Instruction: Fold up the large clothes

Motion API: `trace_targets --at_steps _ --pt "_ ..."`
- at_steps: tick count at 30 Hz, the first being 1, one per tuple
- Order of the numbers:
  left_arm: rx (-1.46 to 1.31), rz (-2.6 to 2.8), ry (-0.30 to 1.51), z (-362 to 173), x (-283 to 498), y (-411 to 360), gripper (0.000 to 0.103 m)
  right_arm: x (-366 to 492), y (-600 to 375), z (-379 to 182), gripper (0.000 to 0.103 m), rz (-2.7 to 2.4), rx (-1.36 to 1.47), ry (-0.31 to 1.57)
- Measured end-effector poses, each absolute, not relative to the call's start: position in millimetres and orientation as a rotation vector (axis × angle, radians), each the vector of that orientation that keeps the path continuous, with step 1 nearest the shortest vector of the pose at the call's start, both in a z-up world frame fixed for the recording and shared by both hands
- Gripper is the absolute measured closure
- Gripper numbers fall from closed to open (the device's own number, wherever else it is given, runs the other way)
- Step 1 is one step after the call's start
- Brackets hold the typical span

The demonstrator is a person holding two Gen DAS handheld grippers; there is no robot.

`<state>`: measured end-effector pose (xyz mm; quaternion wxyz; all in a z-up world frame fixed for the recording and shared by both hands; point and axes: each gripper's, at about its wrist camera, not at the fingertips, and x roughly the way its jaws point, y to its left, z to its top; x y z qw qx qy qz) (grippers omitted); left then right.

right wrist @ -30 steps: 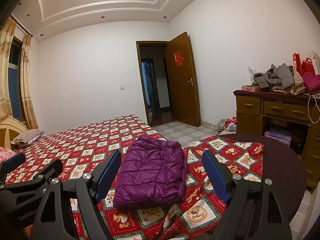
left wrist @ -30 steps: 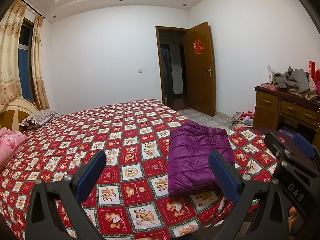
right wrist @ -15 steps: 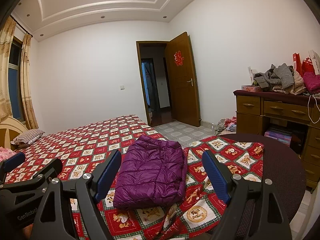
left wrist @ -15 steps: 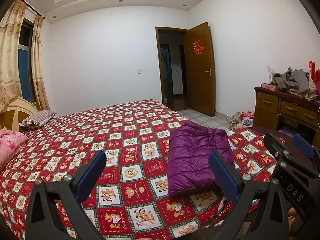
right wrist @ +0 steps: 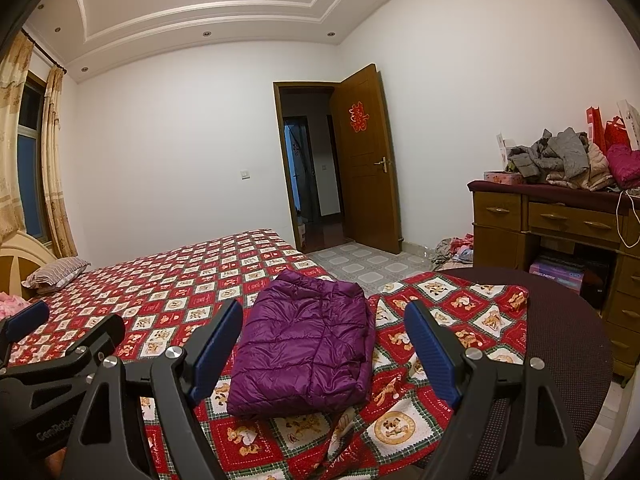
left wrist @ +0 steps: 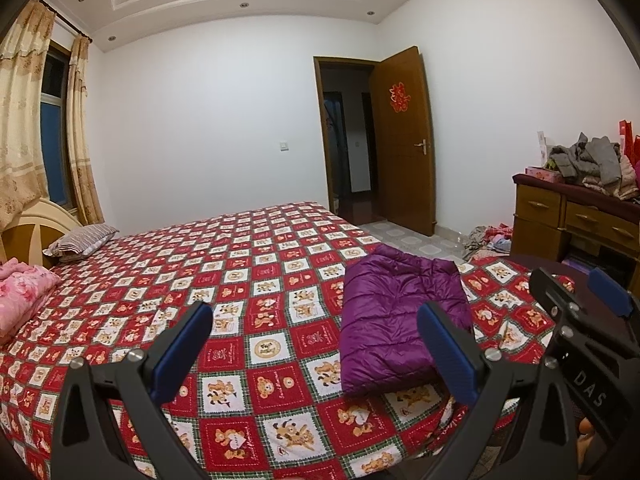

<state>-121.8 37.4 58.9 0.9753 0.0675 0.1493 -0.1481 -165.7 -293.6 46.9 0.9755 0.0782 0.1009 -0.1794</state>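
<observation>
Left gripper's right finger [left wrist: 446, 352] is covering the purple jacket's [left wrist: 394, 320] lower right corner; pink bedding [left wrist: 20, 300] is getting cropped at frame left.

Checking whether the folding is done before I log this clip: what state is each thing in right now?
purple jacket: folded into a compact bundle, lying on the bed, untouched.
left claw: open, holding nothing.
right claw: open, holding nothing.
bedspread: spread flat, its corner draped over the round table.
door: open.
dresser: drawers closed, unfolded clothes heaped on top.
</observation>
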Motion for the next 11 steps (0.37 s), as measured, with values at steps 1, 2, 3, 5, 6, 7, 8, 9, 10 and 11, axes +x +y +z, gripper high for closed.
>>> trace_targets --at_steps 1,2,3,5,6,7,8,9,10,11 --pt "0.130 -0.299 0.304 59.0 -121.3 38.4 0.000 -165.6 -293.6 47.0 0.020 -0.362 0.158 0.204" --pt "0.115 -0.308 0.307 59.5 -120.1 40.3 0.000 -165.6 -293.7 46.7 0.020 -0.361 0.158 0.204" --pt "0.105 -0.328 0.308 59.5 -119.8 42.4 0.000 -165.6 -293.5 46.9 0.020 -0.362 0.159 0.204" --pt "0.116 -0.345 0.313 58.6 -120.3 42.6 0.000 -165.6 -293.9 46.8 0.020 -0.361 0.160 0.204" --pt "0.126 -0.348 0.312 58.4 -121.3 41.8 0.000 -165.4 -294.0 46.8 0.020 -0.361 0.159 0.203" --pt "0.138 -0.345 0.298 57.8 -122.9 40.4 0.000 -165.3 -294.2 46.8 0.020 -0.361 0.159 0.204" --pt "0.148 -0.337 0.288 57.4 -123.8 39.0 0.000 -165.2 -294.2 46.8 0.020 -0.360 0.159 0.204" --pt "0.155 -0.329 0.285 56.8 -123.9 38.1 0.000 -165.2 -294.1 46.8 0.020 -0.360 0.158 0.205" --pt "0.155 -0.326 0.286 56.4 -123.0 38.4 0.000 -164.9 -294.1 46.7 0.020 -0.359 0.156 0.206" --pt "0.151 -0.314 0.296 55.6 -120.2 39.0 0.000 -164.5 -294.2 46.5 0.020 -0.359 0.154 0.207"
